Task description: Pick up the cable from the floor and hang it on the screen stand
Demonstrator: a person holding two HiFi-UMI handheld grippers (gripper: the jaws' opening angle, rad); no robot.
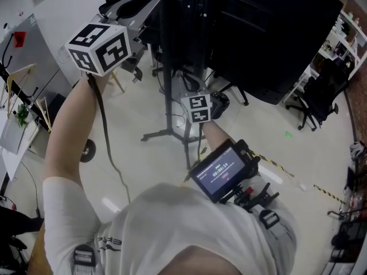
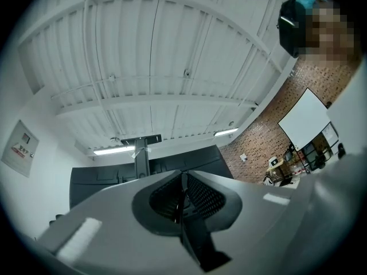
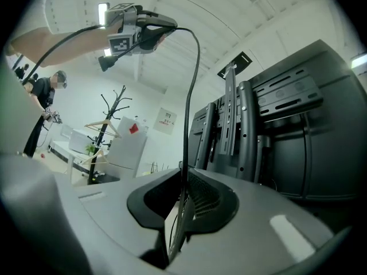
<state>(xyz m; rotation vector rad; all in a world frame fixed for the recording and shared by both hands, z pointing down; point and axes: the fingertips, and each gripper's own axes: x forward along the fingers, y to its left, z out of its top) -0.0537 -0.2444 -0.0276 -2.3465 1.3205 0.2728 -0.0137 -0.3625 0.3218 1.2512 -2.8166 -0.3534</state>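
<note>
A thin black cable [image 3: 192,85] runs in an arc between my two grippers. My left gripper [image 1: 150,3] is raised high at the top left beside the black screen stand [image 1: 167,67], and it is shut on the cable's upper end [image 2: 182,196]. A loose length of cable [image 1: 106,130] hangs down along my left arm. My right gripper [image 3: 184,196] is lower, close to the stand's pole [image 3: 229,113], and it is shut on the cable. In the head view its jaws are hidden behind its marker cube [image 1: 198,108]. The large dark screen [image 1: 269,33] hangs on the stand.
The stand's legs [image 1: 163,134] spread over the pale floor. A coat rack with hangers [image 3: 109,125] and a white cabinet [image 3: 123,148] stand to the left. Office chairs [image 1: 312,105] are at the right, striped tape [image 1: 287,168] lies on the floor, and a person [image 3: 43,90] stands far off.
</note>
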